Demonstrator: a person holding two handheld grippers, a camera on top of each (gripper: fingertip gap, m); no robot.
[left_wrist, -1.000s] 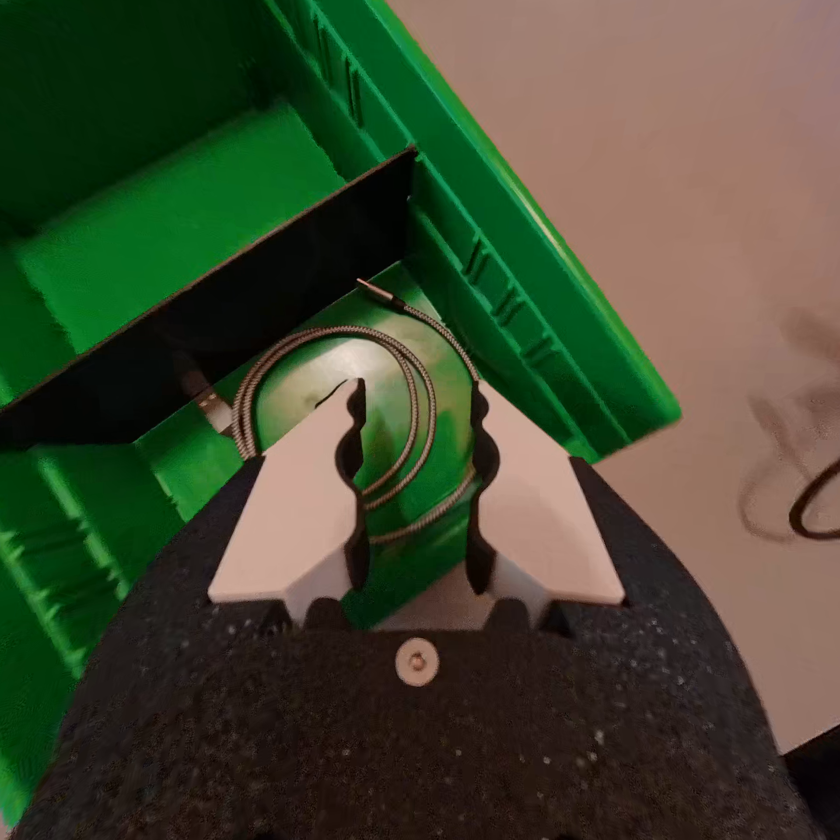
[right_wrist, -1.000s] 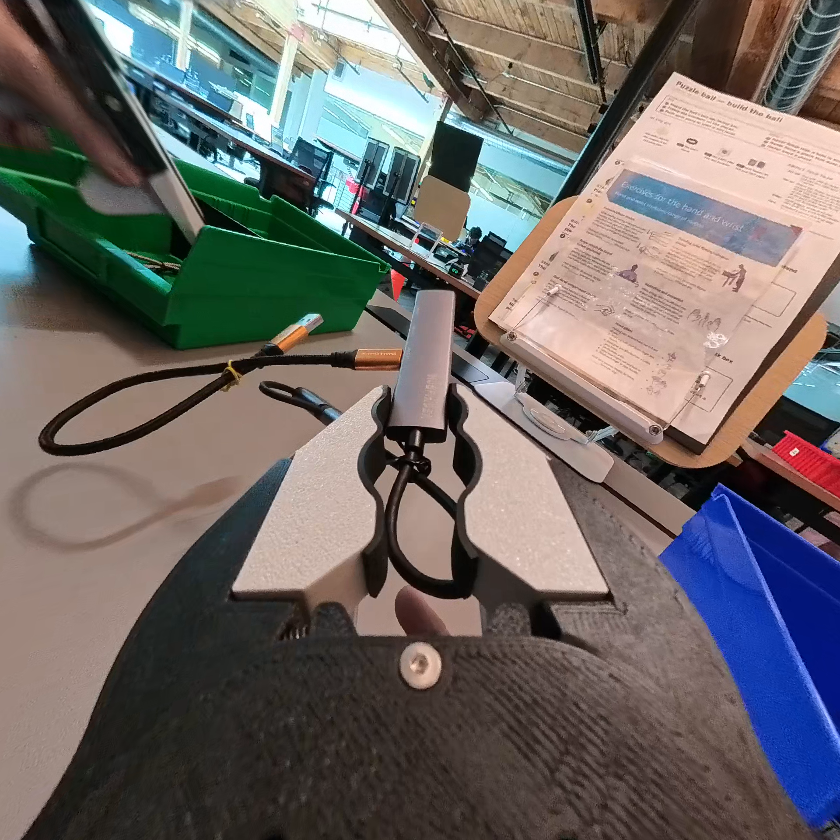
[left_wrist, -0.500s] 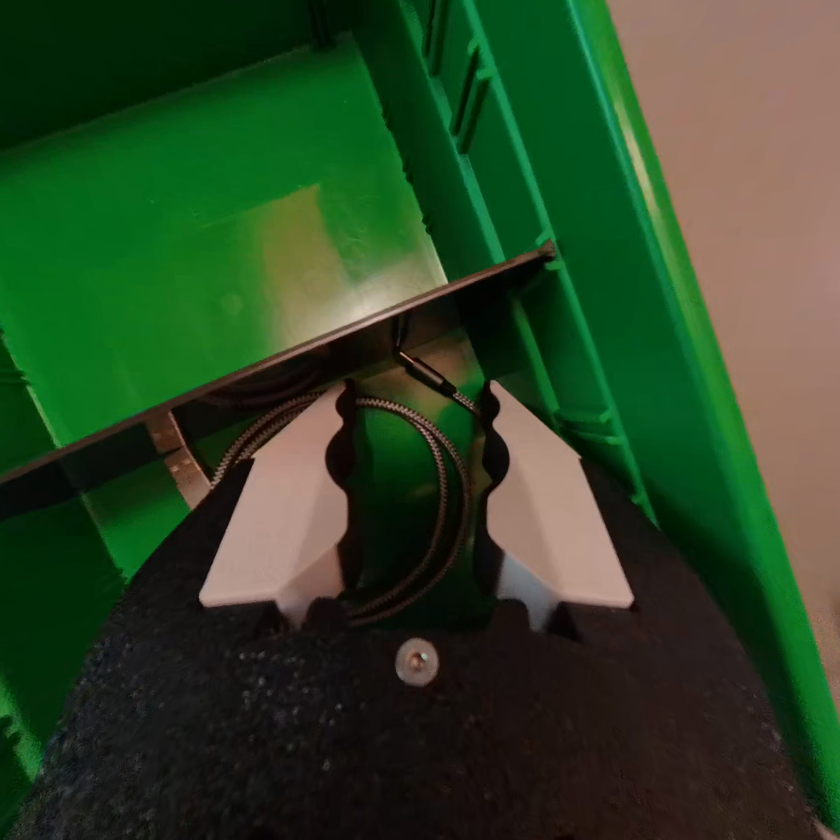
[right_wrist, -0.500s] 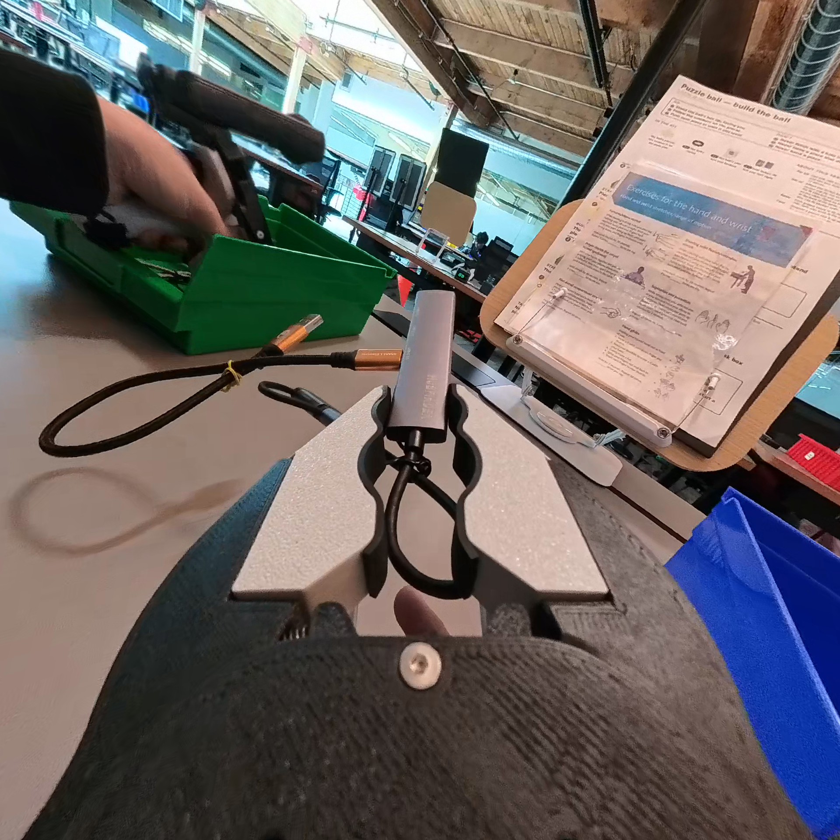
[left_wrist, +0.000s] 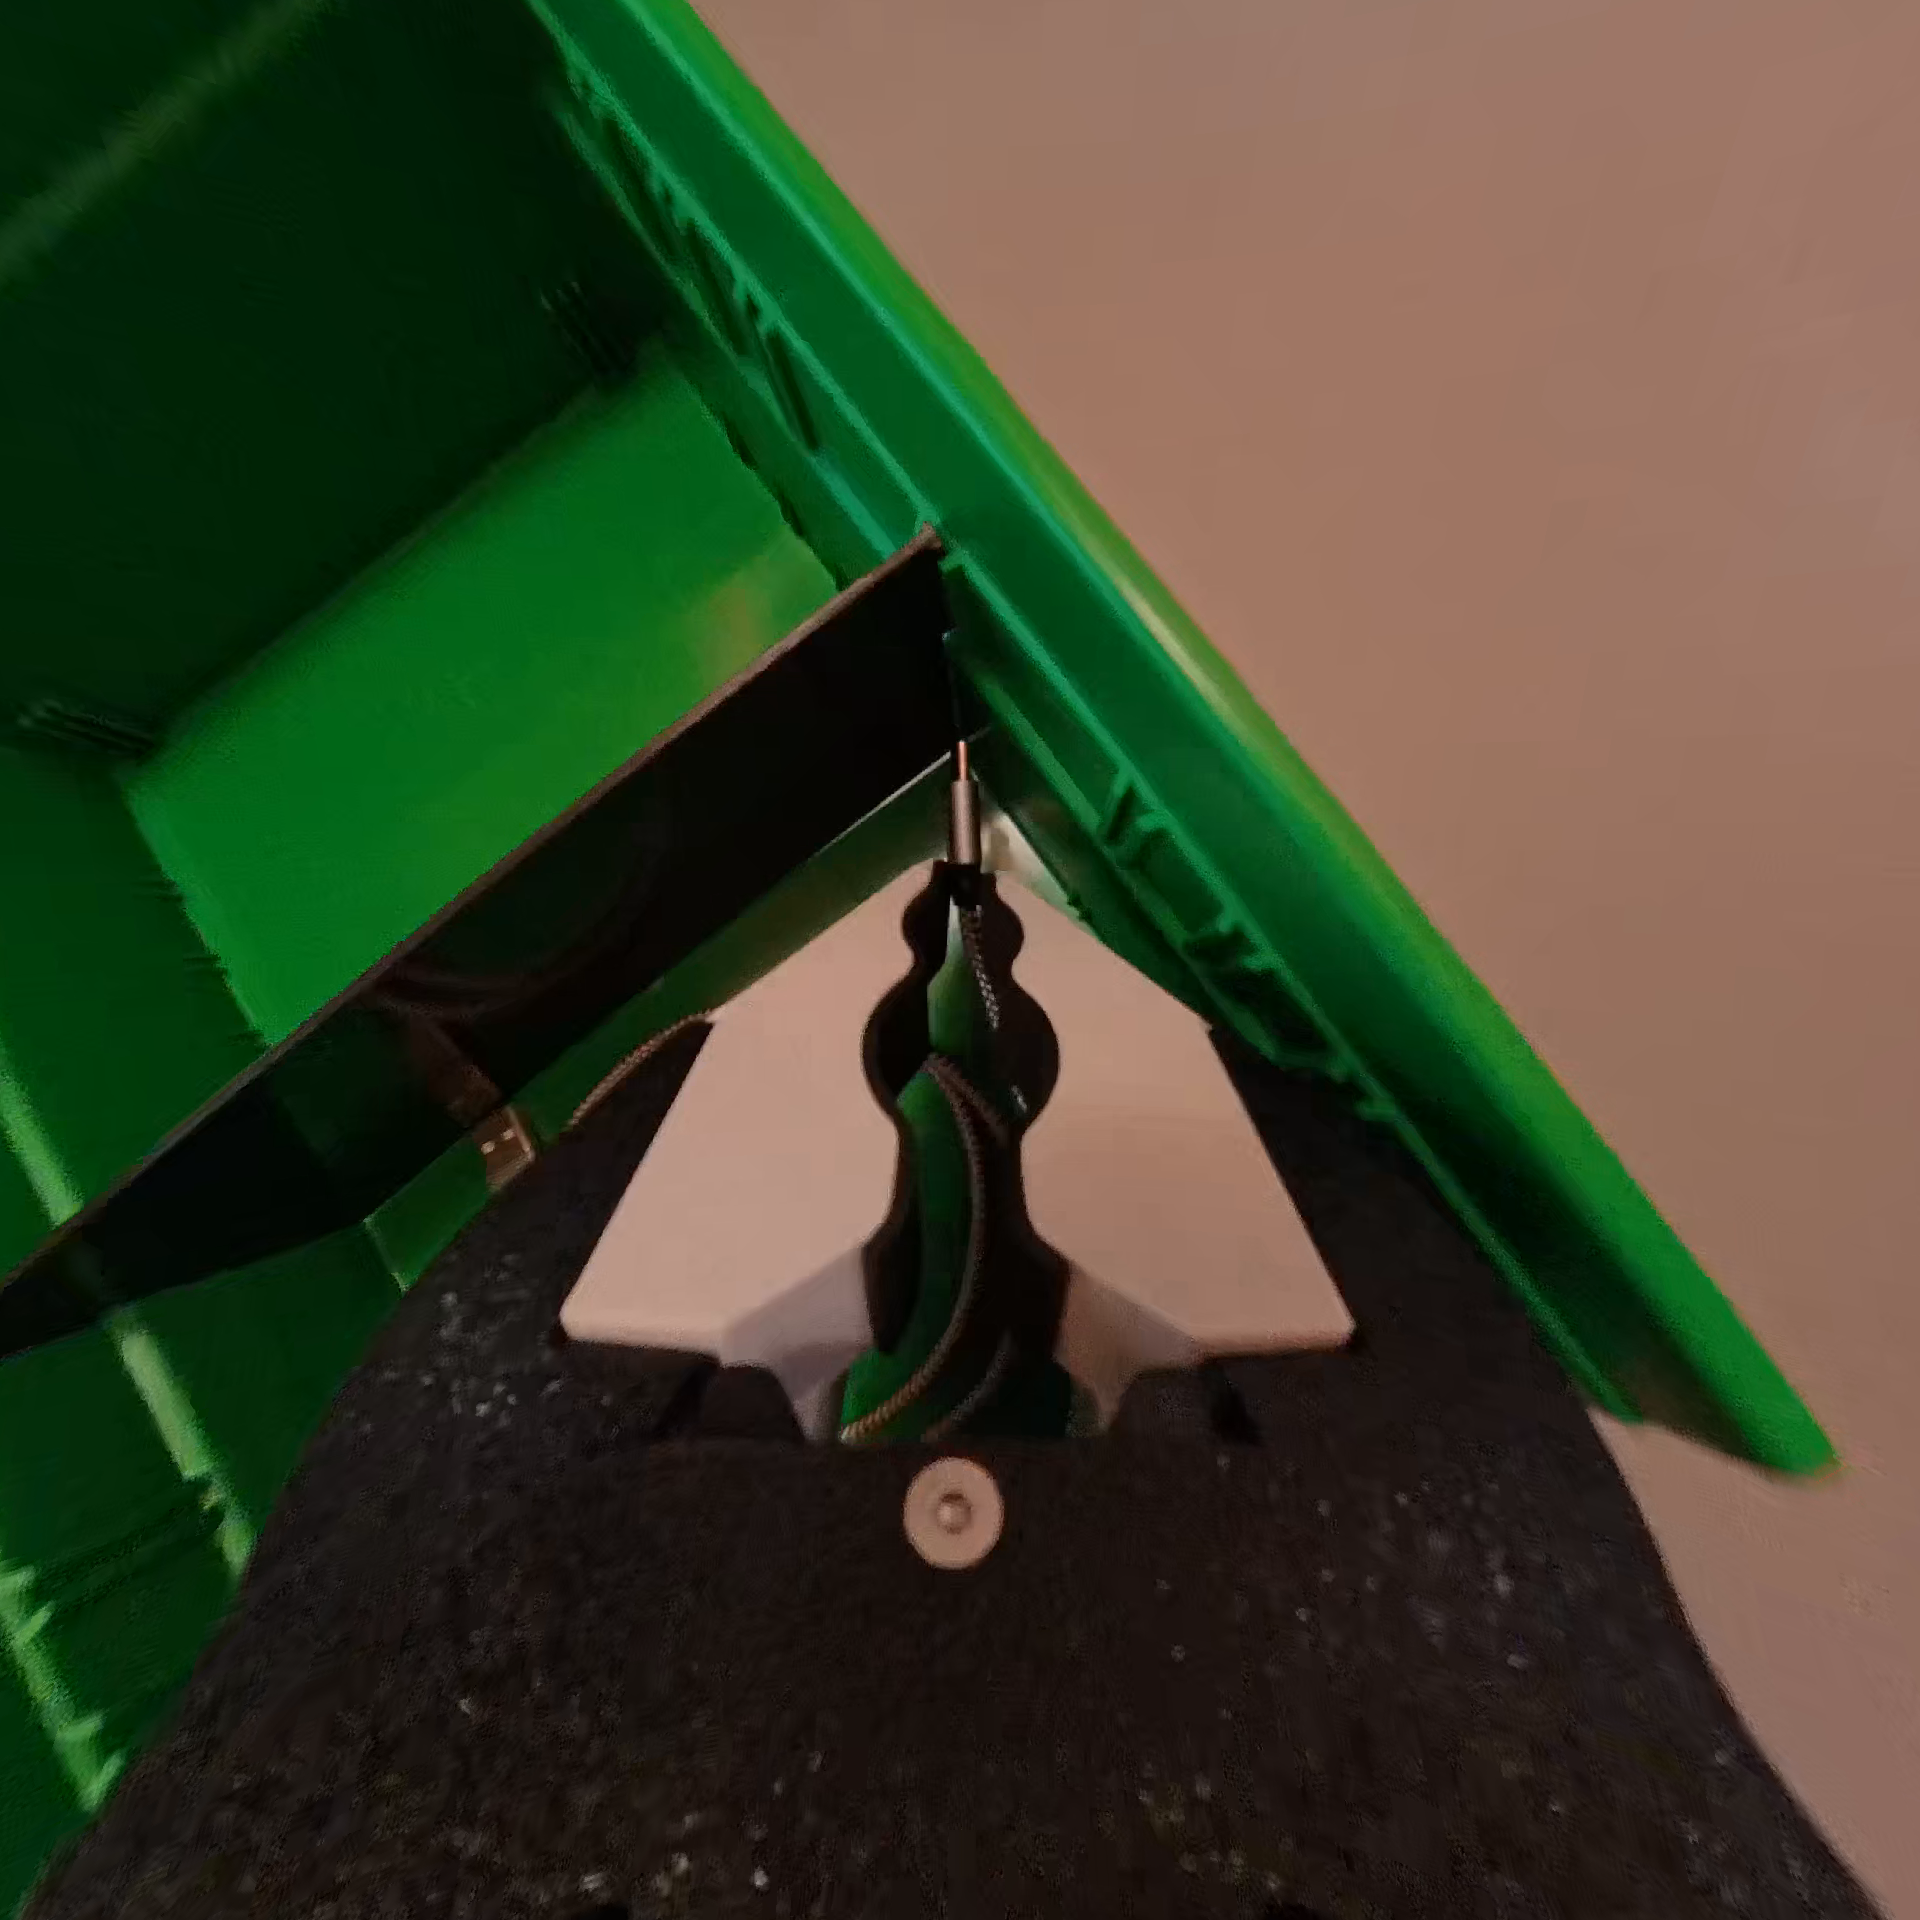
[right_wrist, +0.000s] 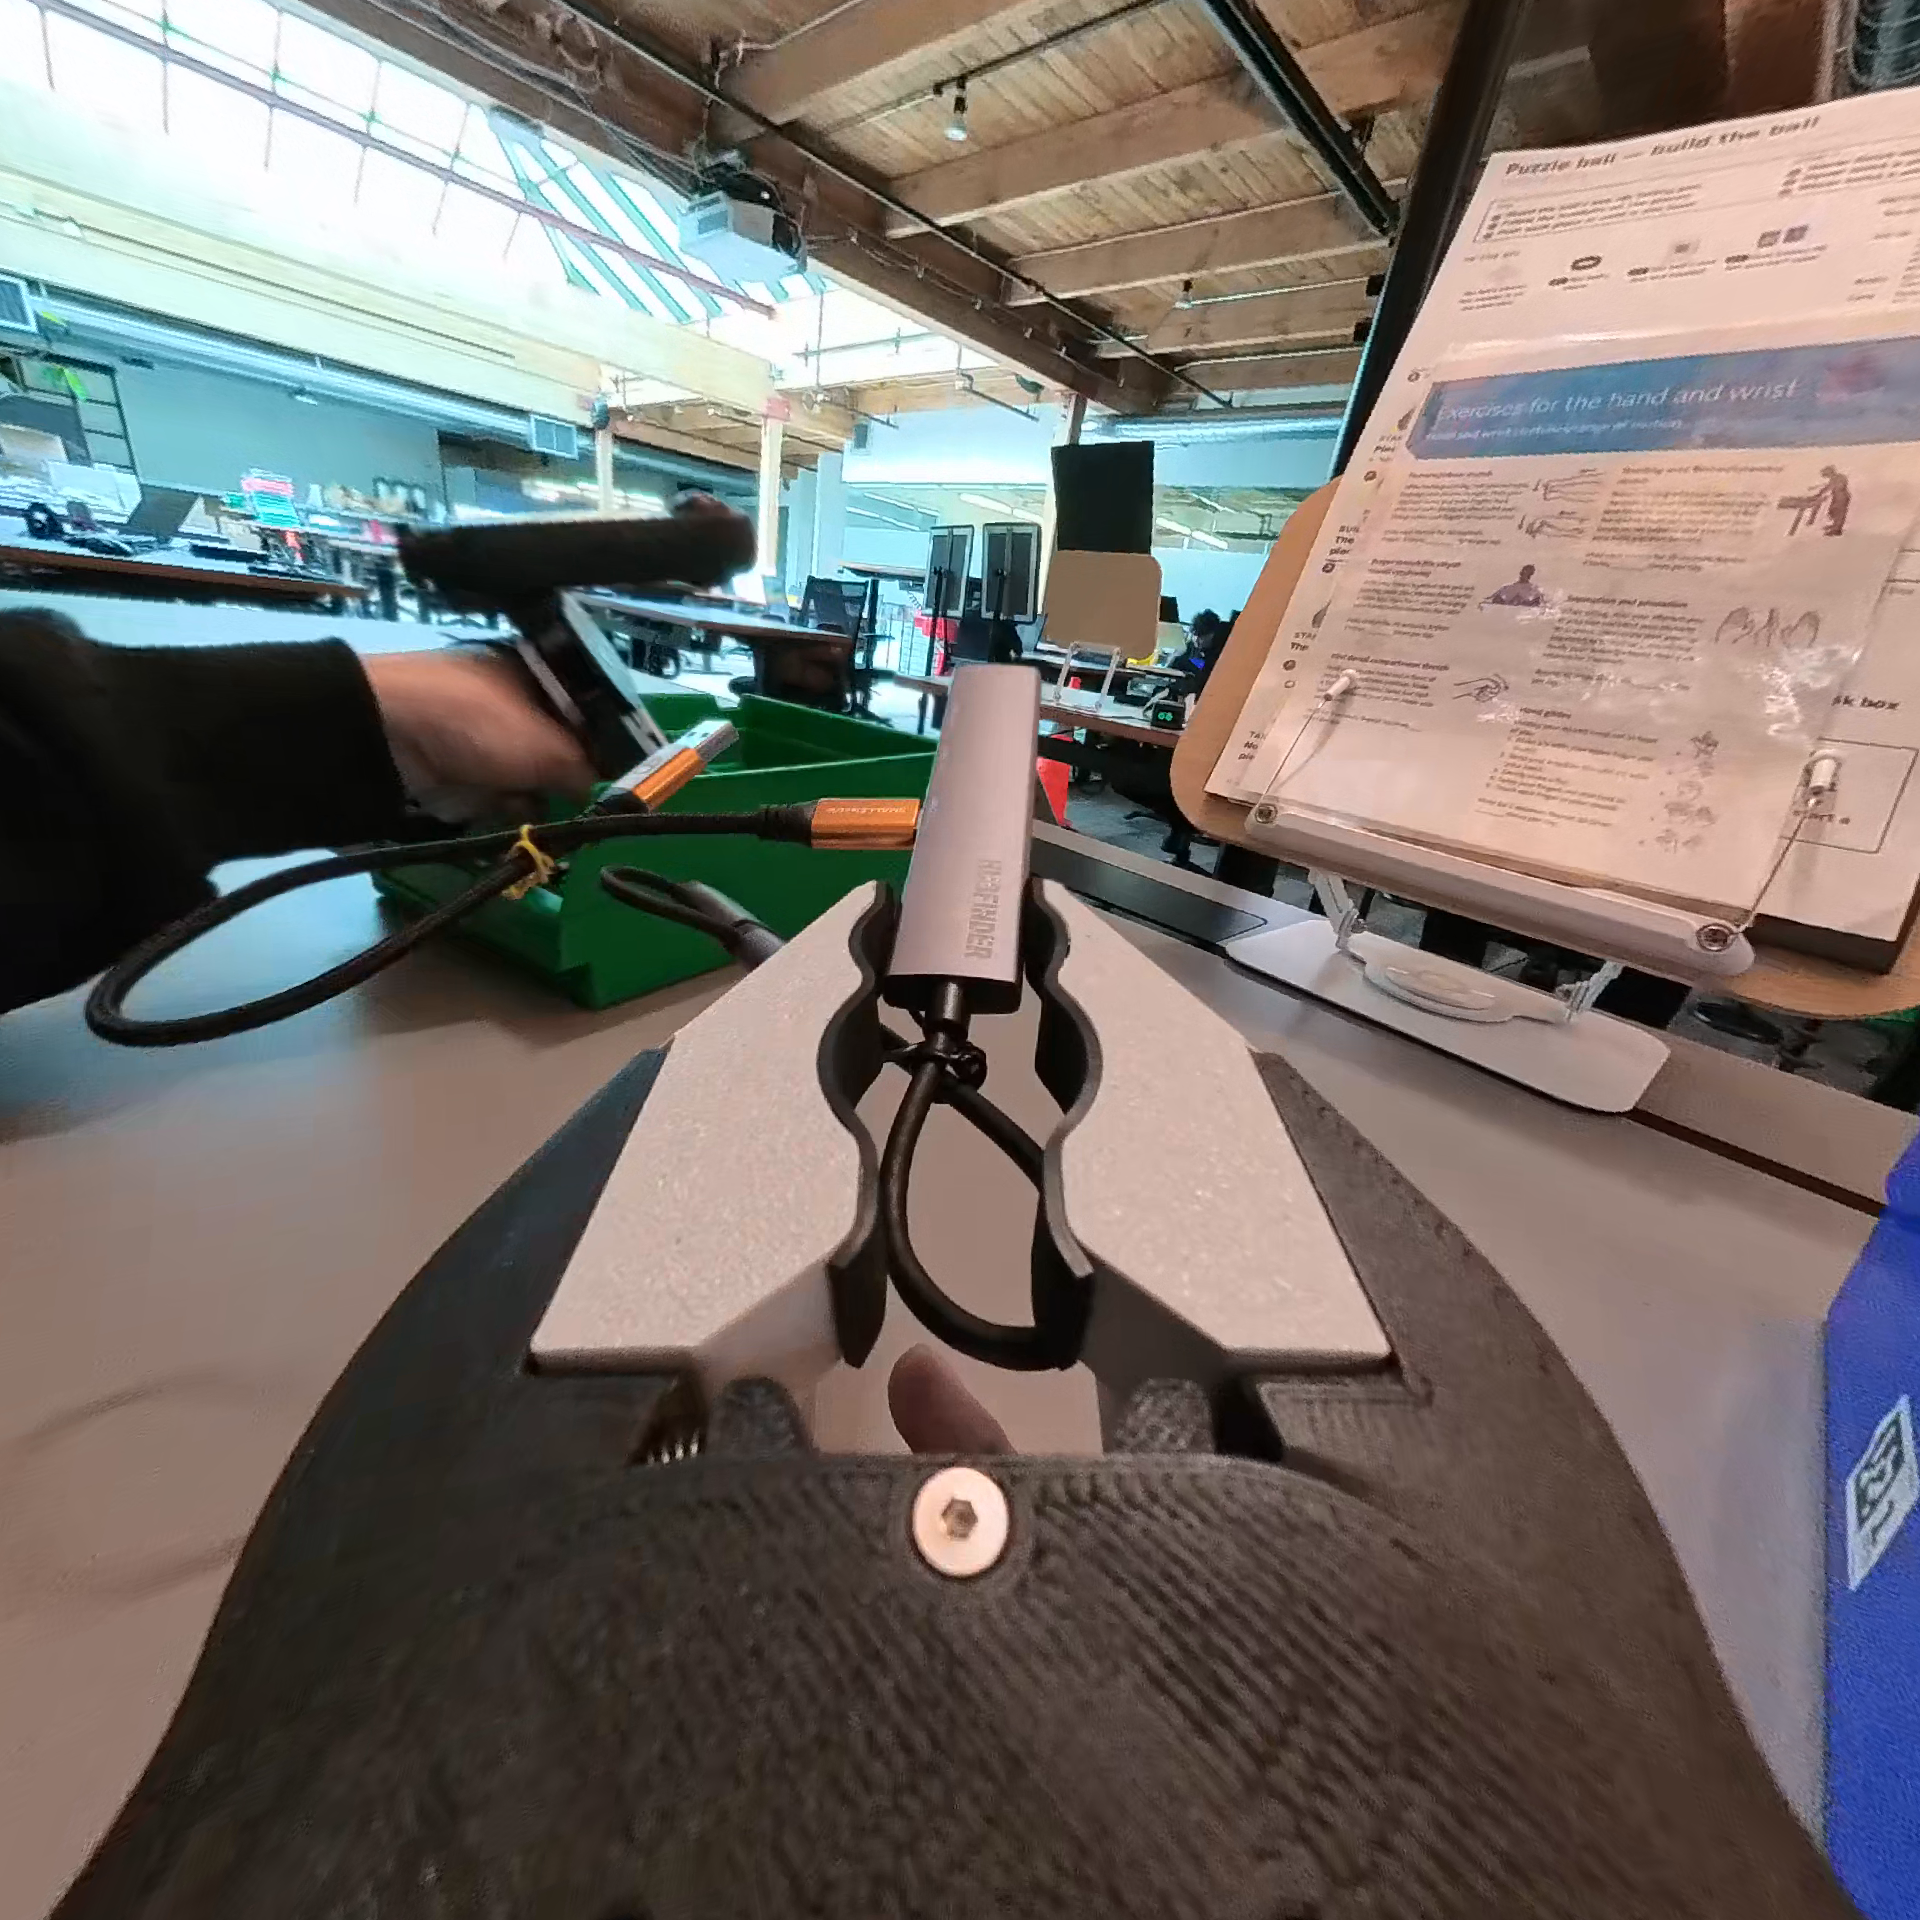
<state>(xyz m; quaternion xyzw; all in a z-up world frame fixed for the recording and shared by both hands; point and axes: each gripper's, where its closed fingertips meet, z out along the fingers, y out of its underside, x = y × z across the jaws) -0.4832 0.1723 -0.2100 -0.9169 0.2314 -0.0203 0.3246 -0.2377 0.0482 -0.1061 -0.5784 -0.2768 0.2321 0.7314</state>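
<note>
- Gripping a braided cable just behind its slim metal plug, the left gripper has its fingers pressed narrow on the cord inside the green bin, beside the black divider.
- The right gripper clamps its fingers on a grey USB hub held above the tabletop; an orange-collared cable is plugged into the hub's side and loops down toward the surface.
- Risk: the rest of the braided cable, with its flat USB plug, lies under the divider edge; a pull may snag it there or shift the bin.
- Risk: the thin cord may slip through the scalloped fingers, since only a short length is pinched.
- Risk: the hub's short tail is looped between the right fingers and could catch.
- Surface: a plain, matte grey tabletop.
- Room: an open workshop with timber ceiling beams, skylights and desks; a document stand is to the right, a blue bin at the right edge.
</note>
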